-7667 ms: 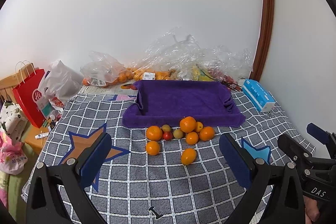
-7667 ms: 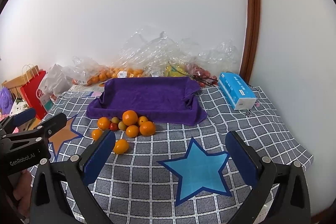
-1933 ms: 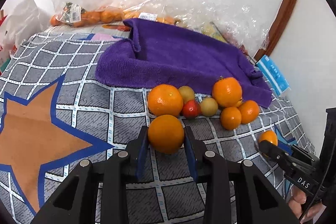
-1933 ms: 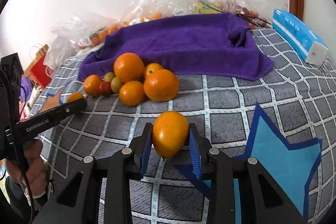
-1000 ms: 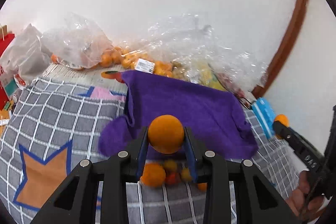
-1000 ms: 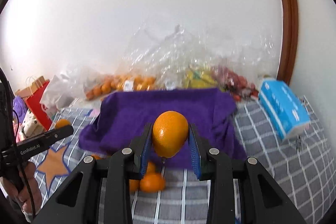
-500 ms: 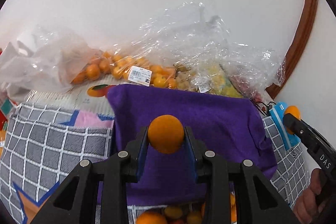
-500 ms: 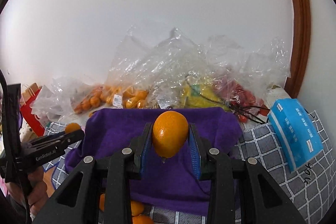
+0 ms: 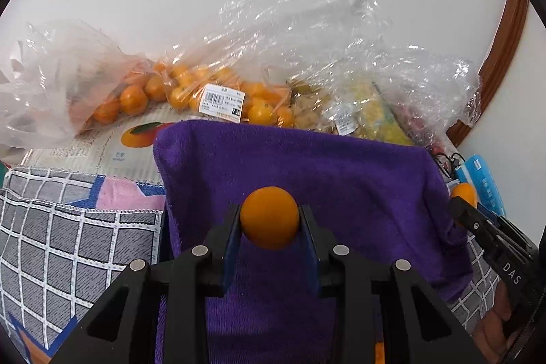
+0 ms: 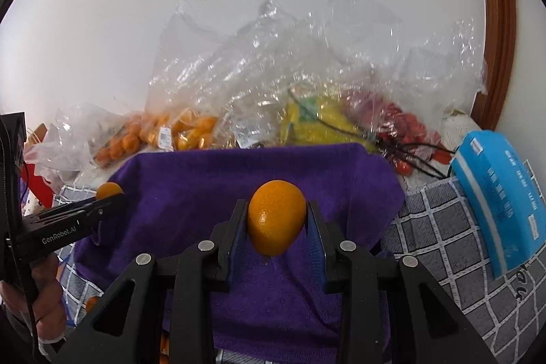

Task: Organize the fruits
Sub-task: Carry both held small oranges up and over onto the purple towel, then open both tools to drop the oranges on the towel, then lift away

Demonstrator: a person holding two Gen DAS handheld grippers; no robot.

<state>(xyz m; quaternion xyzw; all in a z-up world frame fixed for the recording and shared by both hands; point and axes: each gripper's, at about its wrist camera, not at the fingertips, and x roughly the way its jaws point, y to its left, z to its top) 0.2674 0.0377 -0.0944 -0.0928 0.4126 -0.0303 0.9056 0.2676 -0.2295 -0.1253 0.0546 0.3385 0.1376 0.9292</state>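
Left tool (image 9: 269,227) clenched on round orange (image 9: 269,216), frame centre, over purple towel tray (image 9: 358,179). Right tool (image 10: 276,229) grips oval orange (image 10: 276,216), also centre over tray. Lower both inside rim, keep apart, release gently so neither rolls.

the purple towel (image 9: 358,193) is thick, matt terry cloth with a fuzzy nap. the round orange (image 9: 269,216) in the left tool (image 9: 269,227) looks smooth and dull; the oval orange (image 10: 276,216) in the right tool (image 10: 276,227) has a finely pitted, faintly shiny peel. both tools are matt black plastic with blue pads and small bright metal pins. the clear bags (image 10: 290,67) behind are thin, crinkled, glossy film. the checked cover (image 9: 68,244) is woven matt cloth. the blue box (image 10: 501,193) looks like smooth printed card. the curved trim (image 10: 494,23) is polished brown wood.
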